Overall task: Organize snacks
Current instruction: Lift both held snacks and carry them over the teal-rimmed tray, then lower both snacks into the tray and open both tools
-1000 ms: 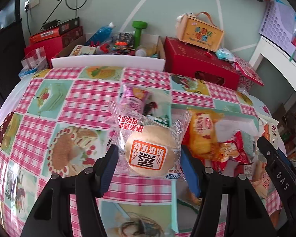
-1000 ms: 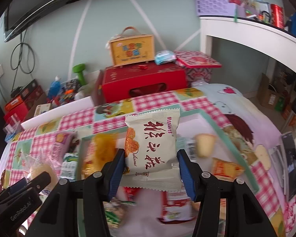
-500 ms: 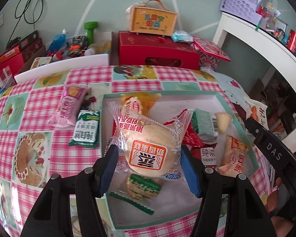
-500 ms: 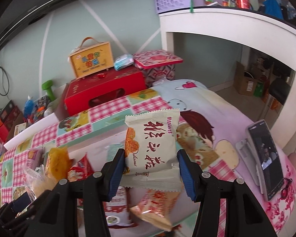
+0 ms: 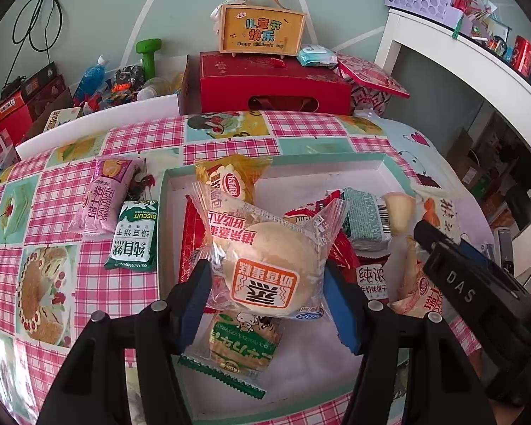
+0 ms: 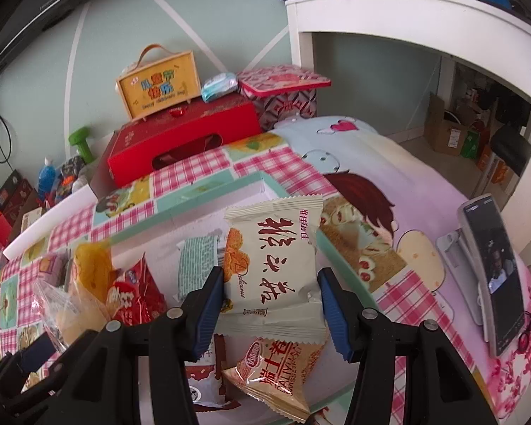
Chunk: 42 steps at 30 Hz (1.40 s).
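Note:
My left gripper (image 5: 265, 301) is shut on a clear-wrapped round bun with an orange label (image 5: 265, 265), held over the white tray with a green rim (image 5: 318, 166). My right gripper (image 6: 270, 304) is shut on a cream snack packet with red characters (image 6: 272, 258), held above the tray's right part (image 6: 209, 194). Several snack packs lie in the tray, among them a green one (image 5: 242, 347), a yellow one (image 5: 230, 180) and red ones (image 6: 134, 294). The right gripper's black body (image 5: 467, 283) shows at the right of the left wrist view.
A pink roll pack (image 5: 102, 191) and a green biscuit pack (image 5: 134, 237) lie on the checked cloth left of the tray. Red gift boxes (image 5: 272, 81) and an orange case (image 5: 262, 28) stand behind the table. A phone on a stand (image 6: 492, 276) sits at the right edge.
Both grippers have swung to the right with their packets. The bun now hangs over the tray instead of the bare cloth, and the cream packet has shifted toward the tray's right side.

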Motion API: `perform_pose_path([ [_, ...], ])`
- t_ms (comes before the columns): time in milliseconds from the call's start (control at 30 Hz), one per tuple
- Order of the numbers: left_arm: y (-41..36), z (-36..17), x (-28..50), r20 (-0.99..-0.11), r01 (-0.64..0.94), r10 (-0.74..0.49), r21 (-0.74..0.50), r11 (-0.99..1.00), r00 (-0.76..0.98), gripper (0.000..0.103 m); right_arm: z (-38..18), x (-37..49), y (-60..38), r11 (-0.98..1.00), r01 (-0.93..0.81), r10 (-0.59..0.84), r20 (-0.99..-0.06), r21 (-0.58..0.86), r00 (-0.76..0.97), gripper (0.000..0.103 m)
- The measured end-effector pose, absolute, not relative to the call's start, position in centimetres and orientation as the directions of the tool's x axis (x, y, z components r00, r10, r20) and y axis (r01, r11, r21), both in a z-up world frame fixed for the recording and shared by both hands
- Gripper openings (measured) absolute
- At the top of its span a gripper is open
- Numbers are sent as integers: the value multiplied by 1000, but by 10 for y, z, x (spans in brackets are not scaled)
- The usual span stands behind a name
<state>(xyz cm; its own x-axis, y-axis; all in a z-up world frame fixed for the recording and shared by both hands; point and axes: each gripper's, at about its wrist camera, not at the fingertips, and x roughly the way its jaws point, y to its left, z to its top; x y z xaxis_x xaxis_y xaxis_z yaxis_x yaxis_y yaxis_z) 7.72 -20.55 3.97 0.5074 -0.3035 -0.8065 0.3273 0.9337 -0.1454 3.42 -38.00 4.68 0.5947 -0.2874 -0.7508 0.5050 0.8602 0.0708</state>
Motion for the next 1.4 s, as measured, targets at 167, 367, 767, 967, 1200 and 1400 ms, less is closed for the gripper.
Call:
perform_pose_path([
  [167,-212,31,82,-818,329,-294,-137,935,494,64,38,39,-379,866,494,-266,-770,73,580,57],
  [367,-220,21,85,-831,334,-278,-120,935,481,64,37,40,-378,869,489,-258,-774,76,578,58],
  [767,-215,32,82,-824,346,-313,-154,925,471,70,48,38,-377,874,482,-268,-766,61,583,58],
  [967,-207,43,79,-827,339,-332,-184,923,453,70,60,33,-375,875,480,-268,-760,66,593,58],
  [1200,-187,55,82,-817,255,-270,-156,954,509,71,58,34,-375,878,475,-261,-775,58,576,63],
  [1400,-168,52,90,-818,158,-202,-138,978,538,87,53,37,-371,888,458,-254,-784,43,566,79],
])
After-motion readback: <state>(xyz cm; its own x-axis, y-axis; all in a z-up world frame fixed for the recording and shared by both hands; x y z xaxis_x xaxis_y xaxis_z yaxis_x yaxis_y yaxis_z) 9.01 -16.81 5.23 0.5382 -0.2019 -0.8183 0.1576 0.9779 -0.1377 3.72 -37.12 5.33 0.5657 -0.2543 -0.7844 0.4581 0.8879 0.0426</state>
